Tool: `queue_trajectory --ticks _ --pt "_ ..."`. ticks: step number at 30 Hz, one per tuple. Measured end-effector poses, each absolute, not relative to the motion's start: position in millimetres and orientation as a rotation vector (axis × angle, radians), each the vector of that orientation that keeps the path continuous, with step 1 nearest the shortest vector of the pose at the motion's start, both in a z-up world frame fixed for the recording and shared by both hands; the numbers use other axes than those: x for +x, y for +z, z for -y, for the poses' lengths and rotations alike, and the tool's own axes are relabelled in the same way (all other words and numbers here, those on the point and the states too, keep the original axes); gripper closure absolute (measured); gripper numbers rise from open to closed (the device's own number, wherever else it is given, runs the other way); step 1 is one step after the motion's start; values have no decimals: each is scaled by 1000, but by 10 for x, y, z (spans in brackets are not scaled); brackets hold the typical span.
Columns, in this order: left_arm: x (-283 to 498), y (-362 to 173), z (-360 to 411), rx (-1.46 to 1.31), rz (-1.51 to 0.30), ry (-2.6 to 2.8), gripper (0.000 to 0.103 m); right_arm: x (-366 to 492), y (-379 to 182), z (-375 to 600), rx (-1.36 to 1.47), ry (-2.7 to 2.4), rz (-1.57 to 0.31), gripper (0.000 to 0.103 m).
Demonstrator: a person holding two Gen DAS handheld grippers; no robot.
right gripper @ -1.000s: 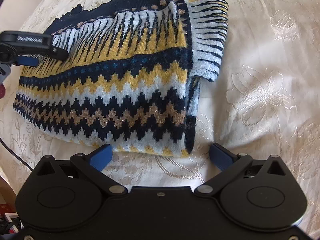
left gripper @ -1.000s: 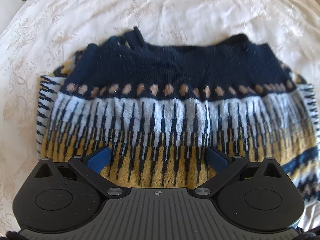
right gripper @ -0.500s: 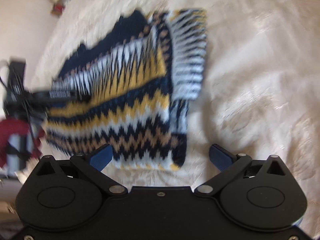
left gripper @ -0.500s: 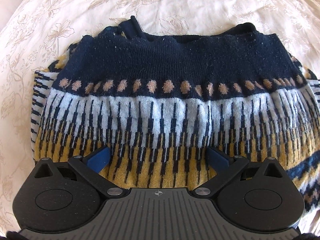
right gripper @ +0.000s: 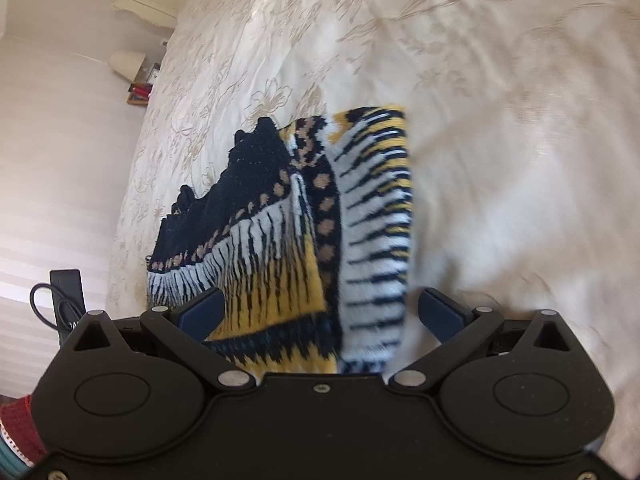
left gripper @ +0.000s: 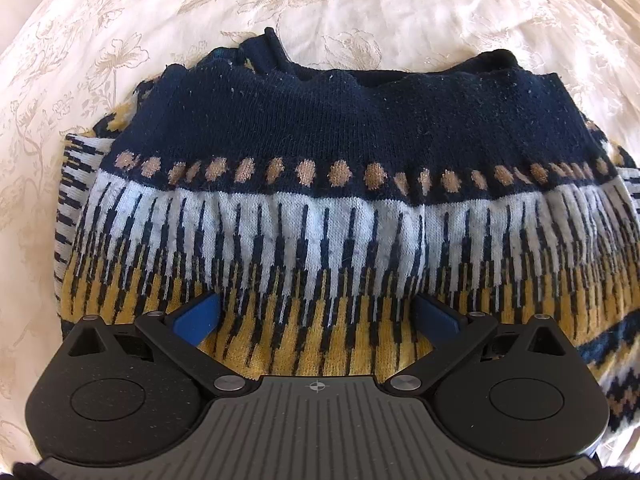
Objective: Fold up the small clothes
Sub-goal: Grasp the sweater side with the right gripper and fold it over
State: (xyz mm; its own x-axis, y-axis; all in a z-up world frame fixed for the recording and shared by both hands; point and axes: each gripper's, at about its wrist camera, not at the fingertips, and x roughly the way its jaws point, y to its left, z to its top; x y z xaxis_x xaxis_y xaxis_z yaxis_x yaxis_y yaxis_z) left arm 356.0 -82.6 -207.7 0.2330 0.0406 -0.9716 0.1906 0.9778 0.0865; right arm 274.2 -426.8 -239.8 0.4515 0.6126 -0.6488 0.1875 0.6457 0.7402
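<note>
Over the last second the right gripper (right gripper: 320,312) has swung in over the knitted sweater's (left gripper: 320,208) folded side on the bedspread (left gripper: 360,12), joining the left gripper (left gripper: 316,312), both wide open and empty, seemingly readying the next fold.

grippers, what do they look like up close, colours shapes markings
Both are alike: the left gripper and right gripper have matte black bodies with two round discs, triangular cut-outs, silver pivot screws and angled black arms ending in blue pads. The left one has a grey ribbed centre panel with a small crosshair mark; the right one's centre is plain black.
</note>
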Motion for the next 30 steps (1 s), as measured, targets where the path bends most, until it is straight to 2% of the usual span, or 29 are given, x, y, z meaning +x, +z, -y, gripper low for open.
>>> queue_trajectory --ticks 12,15,20,30 --pt "3444 -2105 817 186 -1260 -98 0 3093 -2542 4027 858 410 -1111 0" --pt "3507 -2008 798 155 -1273 -97 1 3101 -2586 4073 904 416 -1106 0" --pt "3684 -1834 885 176 -1188 -112 3 3071 -2612 4132 933 443 -1095 0" --pt "3993 -2099 1098 199 -1242 -80 0 2996 -2569 4161 940 460 -1106 0"
